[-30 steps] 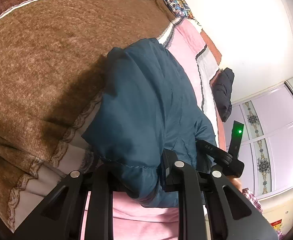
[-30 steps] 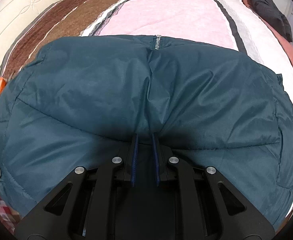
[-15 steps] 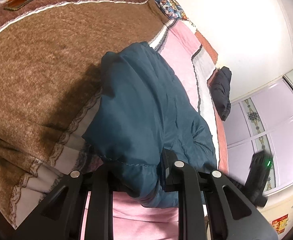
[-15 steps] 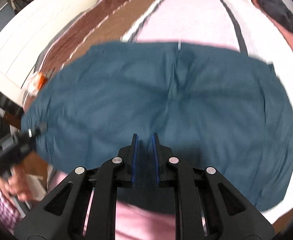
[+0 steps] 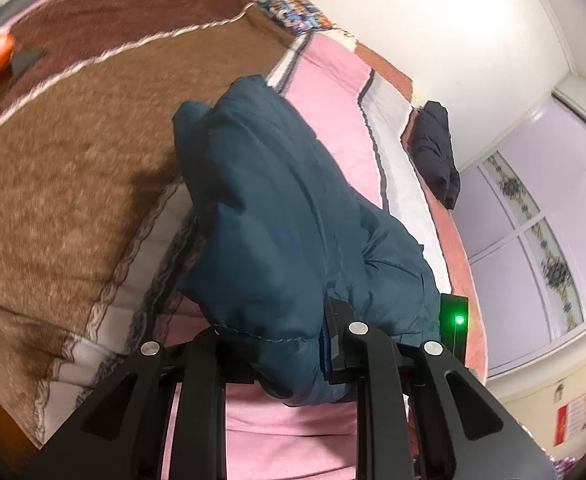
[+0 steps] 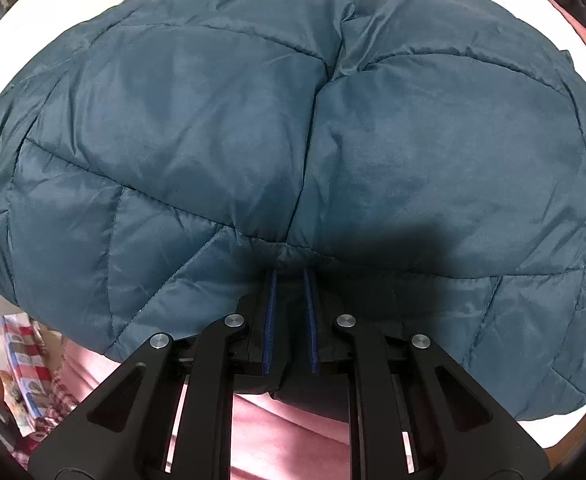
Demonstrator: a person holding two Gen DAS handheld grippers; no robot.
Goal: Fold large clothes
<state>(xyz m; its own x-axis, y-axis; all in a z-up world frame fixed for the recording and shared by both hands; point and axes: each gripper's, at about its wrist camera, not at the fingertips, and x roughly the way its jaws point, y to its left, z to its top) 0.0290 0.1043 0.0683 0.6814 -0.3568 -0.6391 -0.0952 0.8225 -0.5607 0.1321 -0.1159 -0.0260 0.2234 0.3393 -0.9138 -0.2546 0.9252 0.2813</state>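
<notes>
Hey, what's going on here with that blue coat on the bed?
A person with a handheld gripper in each hand is folding a teal puffer jacket on a bed's striped blanket. The left gripper is clamped on a bunched edge of it. The right gripper sits at the near hem, jaws nearly closed on a fold of fabric.

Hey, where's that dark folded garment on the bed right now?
In the left wrist view, the dark garment lies upper right on the bed's far edge near the white wall, apart from the teal jacket.
</notes>
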